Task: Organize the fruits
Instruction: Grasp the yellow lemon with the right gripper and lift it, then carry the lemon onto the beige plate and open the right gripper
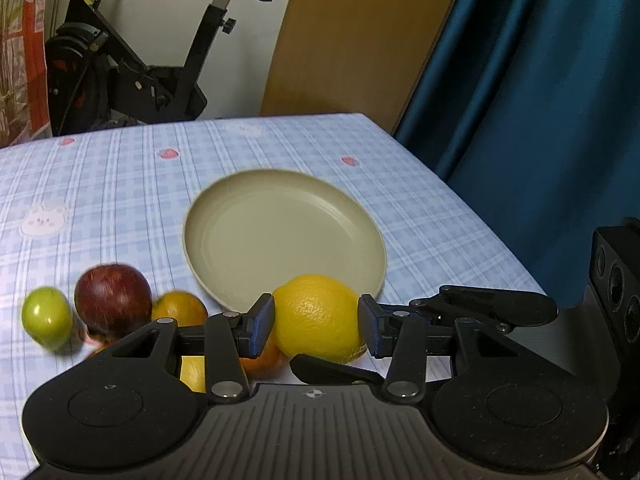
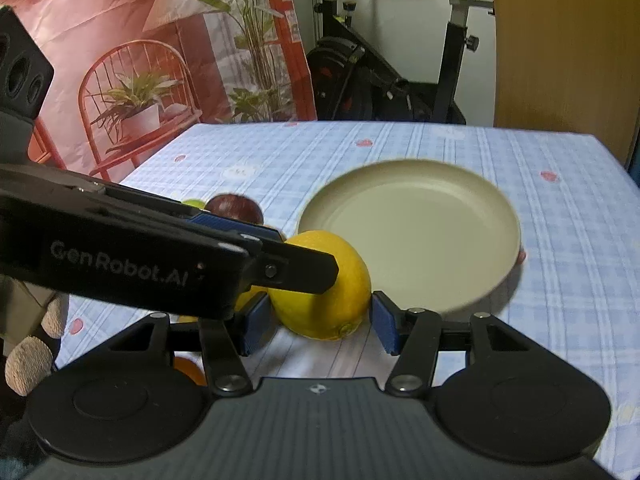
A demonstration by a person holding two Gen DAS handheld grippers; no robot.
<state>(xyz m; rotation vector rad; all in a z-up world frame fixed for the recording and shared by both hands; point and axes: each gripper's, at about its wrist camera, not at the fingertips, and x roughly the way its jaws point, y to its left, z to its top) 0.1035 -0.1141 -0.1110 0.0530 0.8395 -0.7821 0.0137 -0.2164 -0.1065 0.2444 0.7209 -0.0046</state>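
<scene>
Yellow lemon [image 1: 320,318], round and dimpled, sits on the tablecloth just in front of the shallow beige round plate [image 1: 284,236], between the blue pads of both my tools. My left gripper [image 1: 316,326] brackets it with both pads touching or nearly touching its sides; whether they actually pinch it I cannot tell. My right gripper [image 2: 316,316] is spread wide around the same lemon, with its right pad standing clear of the skin. In the right wrist view the left tool's black body crosses in from the left, over the lemon's top. Left of the lemon lie a dark red apple [image 1: 113,304], a small green apple [image 1: 47,316] beside it, and an orange [image 1: 179,310] partly hidden behind my left finger. All rests on the blue-and-white checked tablecloth [image 1: 120,184]. Beyond the table stand a black exercise bike [image 1: 132,60] and a dark teal curtain [image 1: 540,80].
</scene>
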